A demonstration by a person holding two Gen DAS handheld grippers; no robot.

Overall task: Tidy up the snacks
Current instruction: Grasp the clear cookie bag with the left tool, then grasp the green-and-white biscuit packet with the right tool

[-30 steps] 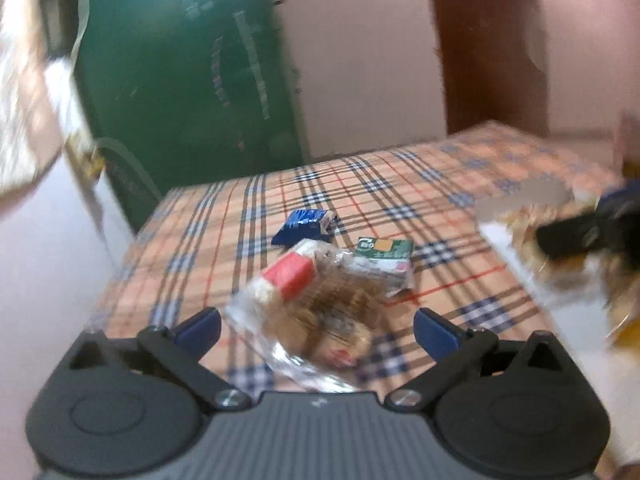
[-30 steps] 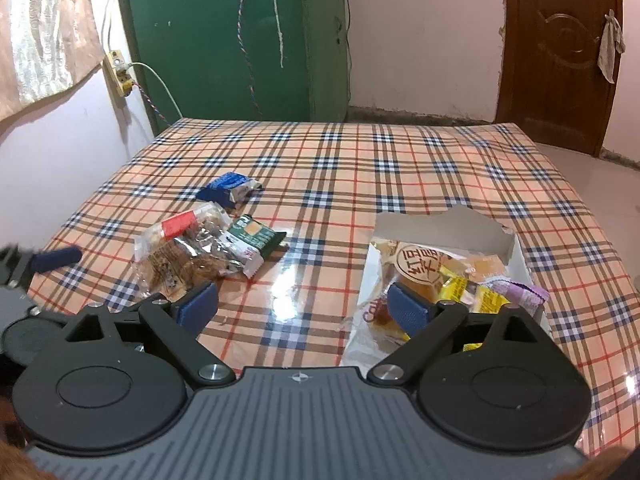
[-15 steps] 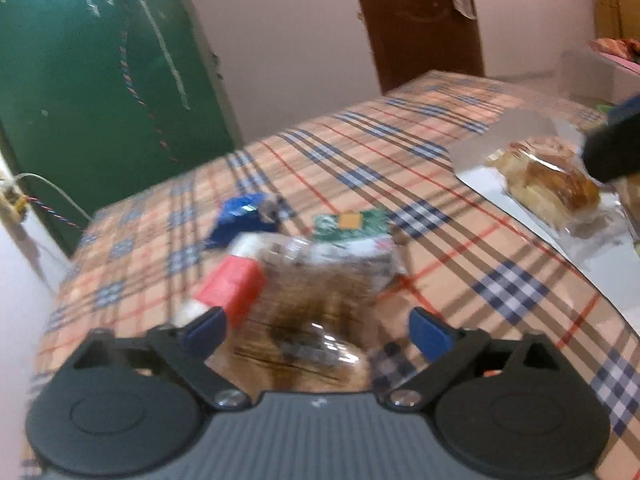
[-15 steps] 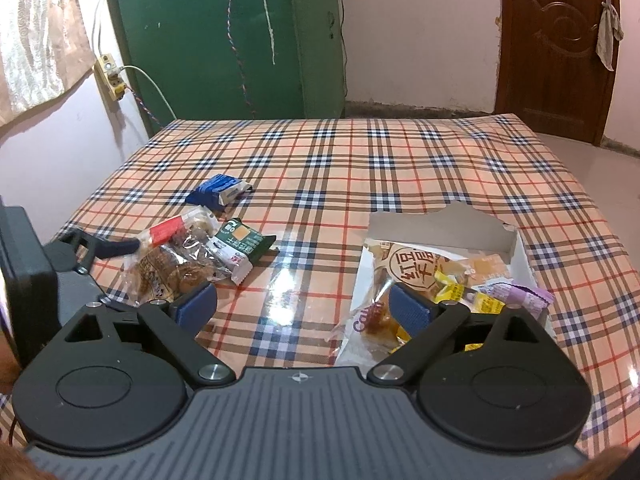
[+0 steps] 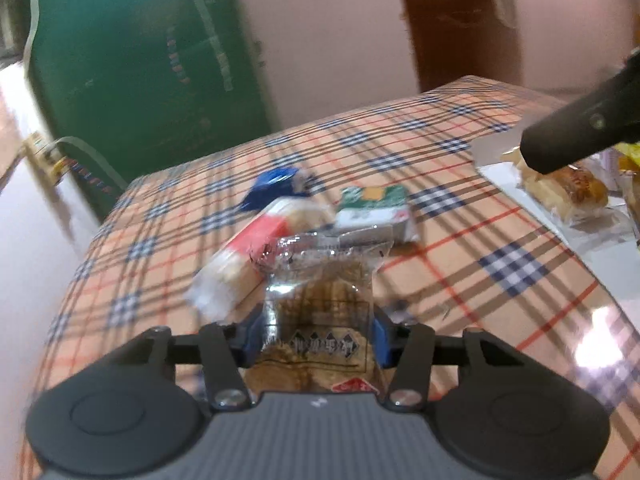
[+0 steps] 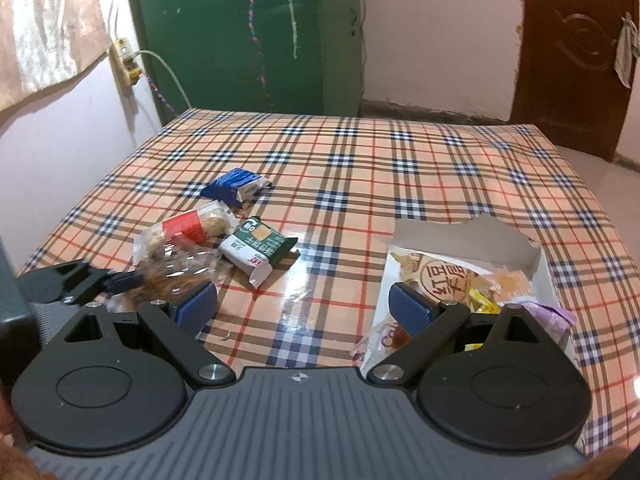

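Note:
My left gripper (image 5: 318, 340) is shut on a clear packet of brown cookies (image 5: 320, 304), low over the plaid table; it also shows in the right wrist view (image 6: 120, 282) with the packet (image 6: 176, 276). Behind it lie a red-labelled bun packet (image 5: 256, 248) (image 6: 188, 230), a green-and-white packet (image 5: 372, 210) (image 6: 258, 248) and a blue packet (image 5: 272, 186) (image 6: 236, 186). My right gripper (image 6: 306, 308) is open and empty, above the table between the loose snacks and the white box (image 6: 544, 268) of snacks.
The plaid table (image 6: 360, 168) drops off at its left edge beside a pale wall. A green door (image 6: 248, 32) and a brown door (image 6: 576, 52) stand behind. The white box (image 5: 500, 170) holds several wrapped pastries at the right.
My left gripper has moved in and closed on the cookie packet, which now sits between its fingers. The right gripper has stayed open and drifted slightly closer to the table.

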